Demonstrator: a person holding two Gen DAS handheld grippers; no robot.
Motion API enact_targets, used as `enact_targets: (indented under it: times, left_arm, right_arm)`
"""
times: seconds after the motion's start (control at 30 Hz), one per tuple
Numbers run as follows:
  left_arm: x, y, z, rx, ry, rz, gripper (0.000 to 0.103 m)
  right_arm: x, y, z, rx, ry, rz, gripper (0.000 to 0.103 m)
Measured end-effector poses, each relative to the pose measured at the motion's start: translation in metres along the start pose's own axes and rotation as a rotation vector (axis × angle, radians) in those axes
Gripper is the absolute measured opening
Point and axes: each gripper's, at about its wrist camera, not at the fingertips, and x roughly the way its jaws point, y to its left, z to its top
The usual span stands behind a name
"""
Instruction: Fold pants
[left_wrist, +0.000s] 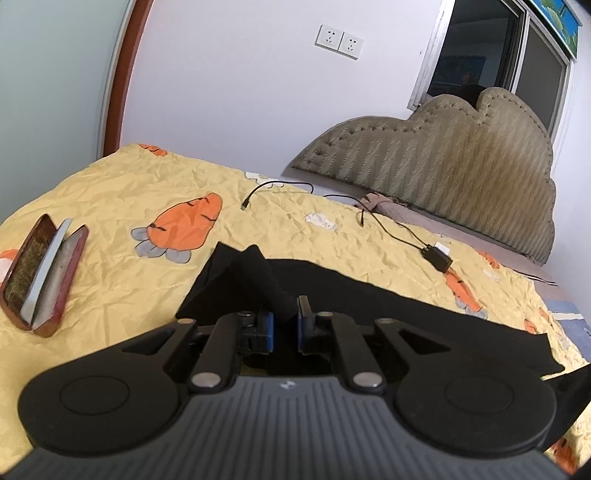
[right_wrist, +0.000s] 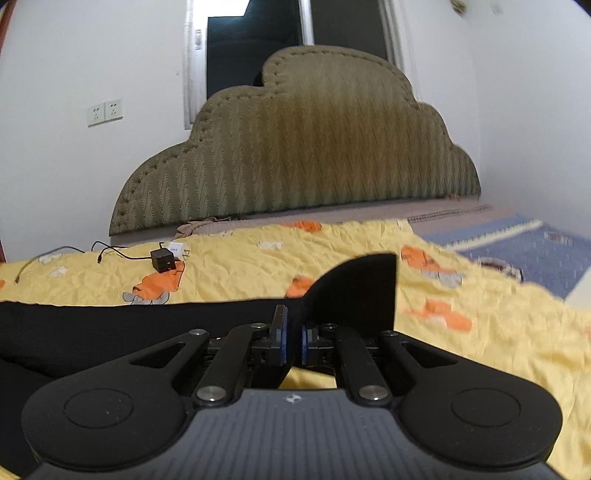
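Fingers (left_wrist: 303, 306) of left gripper (left_wrist: 284, 321) and right gripper (right_wrist: 293, 332) pinched, apparently, black pants (left_wrist: 369, 295) at lower centre over yellow bedspread (left_wrist: 110, 192).

Soft, even indoor light fills both views; the white wall (left_wrist: 229, 92) reads pale with a faint bluish cast and no hard shadows fall on the yellow bedsheet (left_wrist: 110, 206). The window (left_wrist: 480, 48) is dark. Black pants (left_wrist: 332, 291) show as a flat mass without fold detail. Fisheye distortion bends the headboard (right_wrist: 303, 147) and darkens the corners. In the right wrist view the blue blanket (right_wrist: 535, 254) at the right edge is smeared by blur.
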Motion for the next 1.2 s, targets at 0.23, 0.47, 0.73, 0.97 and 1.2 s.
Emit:
enact_targets:
  times: [0.23,0.47,0.73,0.97,1.2]
  left_arm:
    - [0.007,-0.008,0.022,0.003,-0.016,-0.011,0.009]
    - [0.026,-0.003,0.040,-0.036,-0.017,-0.014,0.009]
    - [0.051,0.006,0.057,-0.093,-0.013,0.004,0.009]
    - [0.090,0.013,0.069,-0.136,0.028,0.039,0.009]
    - [0.143,0.022,0.073,-0.168,0.081,0.083,0.010]
  right_arm:
    - [0.019,0.031,0.013,-0.227,-0.033,-0.072,0.007]
    - [0.047,0.058,0.012,-0.500,-0.067,-0.209,0.007]
    - [0.096,0.069,0.004,-0.712,-0.054,-0.336,0.007]
    - [0.148,0.073,0.008,-0.742,-0.002,-0.372,0.007]
    - [0.198,0.079,0.010,-0.762,0.052,-0.383,0.007]
